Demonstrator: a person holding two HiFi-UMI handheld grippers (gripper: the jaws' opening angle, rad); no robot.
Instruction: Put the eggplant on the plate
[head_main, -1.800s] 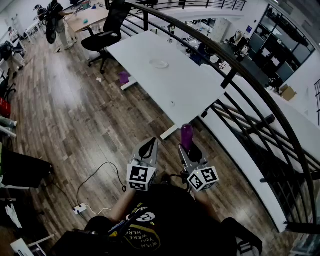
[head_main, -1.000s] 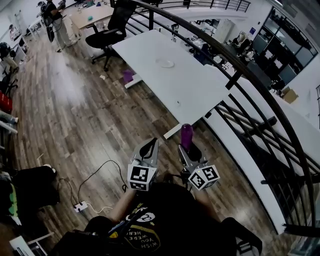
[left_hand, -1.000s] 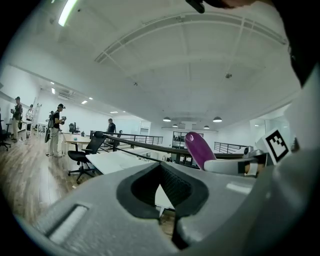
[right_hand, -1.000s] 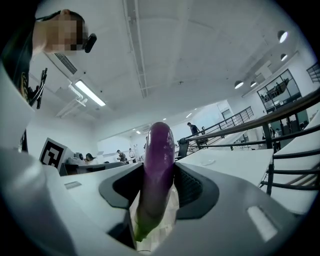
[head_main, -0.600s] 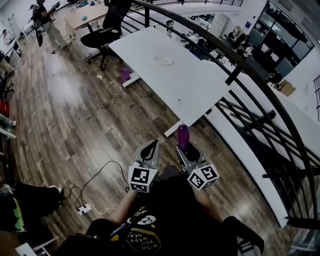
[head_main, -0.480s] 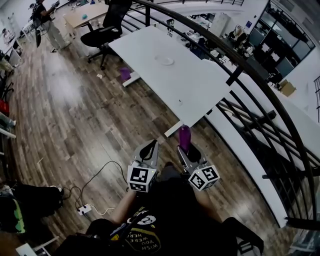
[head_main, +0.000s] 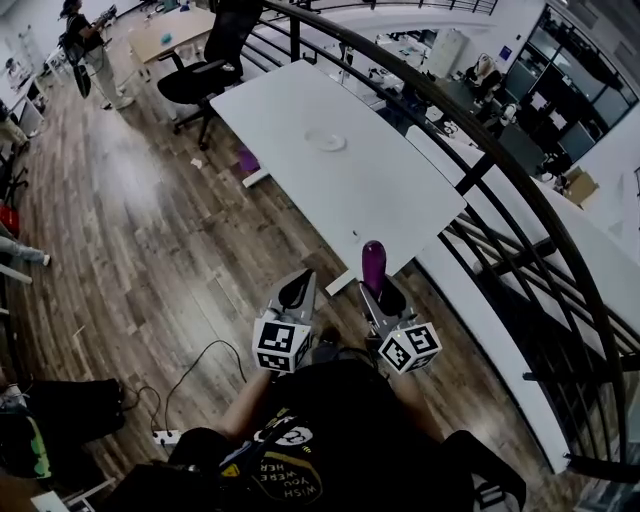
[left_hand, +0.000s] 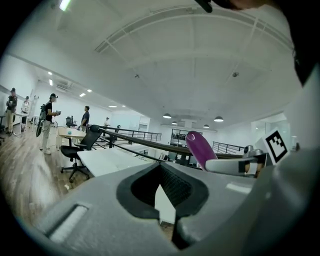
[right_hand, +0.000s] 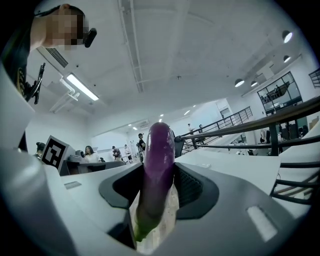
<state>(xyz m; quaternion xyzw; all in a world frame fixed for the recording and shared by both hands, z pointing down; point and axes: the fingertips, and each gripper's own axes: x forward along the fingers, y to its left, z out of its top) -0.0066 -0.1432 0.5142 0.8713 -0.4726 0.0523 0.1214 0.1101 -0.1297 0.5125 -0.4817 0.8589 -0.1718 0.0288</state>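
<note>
Long white bench (head_main: 380, 190) nearer now, round pale plate (head_main: 326, 141) far; right tool (head_main: 377, 287) clenches purple eggplant (head_main: 373, 260), left tool (head_main: 297, 287) slack, empty.

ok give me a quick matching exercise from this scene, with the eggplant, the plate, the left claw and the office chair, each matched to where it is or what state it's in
Things:
1. eggplant
2. plate
3. left claw
4. office chair

Places or states:
A. lying on the white table
B. empty, nothing between its jaws
C. standing on the wood floor by the table's far end
D. gripped in the right claw

Pairs: 1-D, 2-A, 3-B, 4-C
</note>
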